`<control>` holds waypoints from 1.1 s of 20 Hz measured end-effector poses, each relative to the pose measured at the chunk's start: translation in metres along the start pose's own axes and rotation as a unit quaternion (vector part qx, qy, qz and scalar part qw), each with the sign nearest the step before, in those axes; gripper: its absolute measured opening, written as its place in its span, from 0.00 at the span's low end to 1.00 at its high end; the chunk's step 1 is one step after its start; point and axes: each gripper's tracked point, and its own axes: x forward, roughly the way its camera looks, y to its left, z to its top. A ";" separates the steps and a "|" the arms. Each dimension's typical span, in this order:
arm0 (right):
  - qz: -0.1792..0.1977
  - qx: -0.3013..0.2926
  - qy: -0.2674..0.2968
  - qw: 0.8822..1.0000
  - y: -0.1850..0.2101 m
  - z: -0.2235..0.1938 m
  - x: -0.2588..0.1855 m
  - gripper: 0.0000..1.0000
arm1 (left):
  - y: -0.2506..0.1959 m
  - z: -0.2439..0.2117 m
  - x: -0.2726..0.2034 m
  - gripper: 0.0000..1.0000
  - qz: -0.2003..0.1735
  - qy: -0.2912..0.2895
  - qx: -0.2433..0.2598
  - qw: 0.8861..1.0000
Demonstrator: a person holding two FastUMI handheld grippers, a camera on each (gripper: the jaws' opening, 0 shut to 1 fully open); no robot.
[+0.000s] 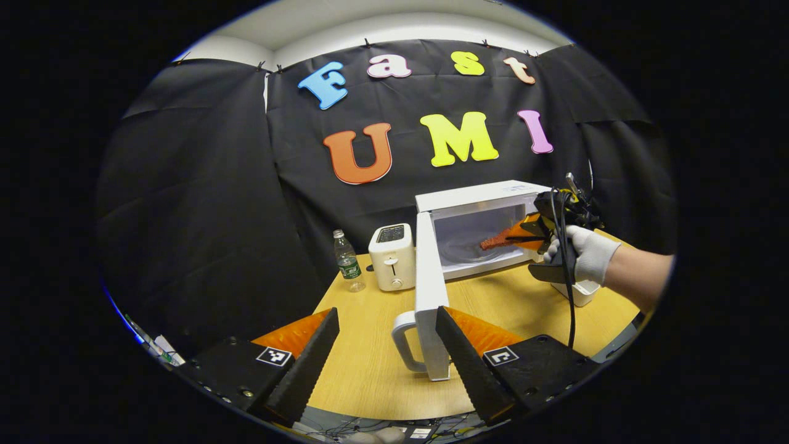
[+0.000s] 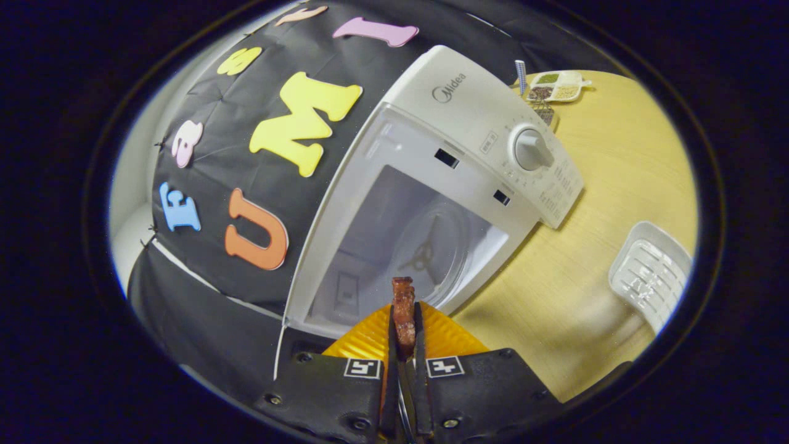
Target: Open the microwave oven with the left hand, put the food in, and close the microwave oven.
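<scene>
White box-shaped microwave oven (image 1: 478,225), right of centre in the left gripper view, door (image 1: 429,290) swung open. Left gripper (image 1: 388,351), frame bottom: jaws spread, empty, beside the door handle. Right gripper (image 2: 404,336): jaws pinching a reddish-brown strip of food (image 2: 404,314) at the cavity mouth. Step in hand: loading. Next, likely: reach onto the glass turntable (image 2: 434,246), release.

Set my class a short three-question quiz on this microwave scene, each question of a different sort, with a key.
1. True or false: the microwave door stands open.
2. What does the right gripper hold? A) the water bottle B) the strip of food C) the toaster
3. Fill in: the left gripper is ____.

Key: 1 true; 2 B; 3 open.
</scene>
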 end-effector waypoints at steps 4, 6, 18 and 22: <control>0.013 0.021 -0.021 0.999 0.009 -0.021 0.051 0.14 | 0.007 -0.004 0.005 0.96 -0.001 -0.014 -0.006 1.000; 0.011 0.021 -0.029 0.999 0.009 -0.028 0.070 0.14 | 0.007 -0.004 0.008 0.88 -0.003 -0.022 -0.010 1.000; -0.024 -0.041 -0.098 0.994 -0.004 -0.021 0.119 0.18 | 0.002 0.005 0.010 0.95 -0.024 -0.038 -0.027 0.999; -0.049 -0.114 -0.120 0.985 -0.009 -0.012 0.112 0.30 | 0.001 0.009 0.010 0.95 -0.025 -0.041 -0.033 0.998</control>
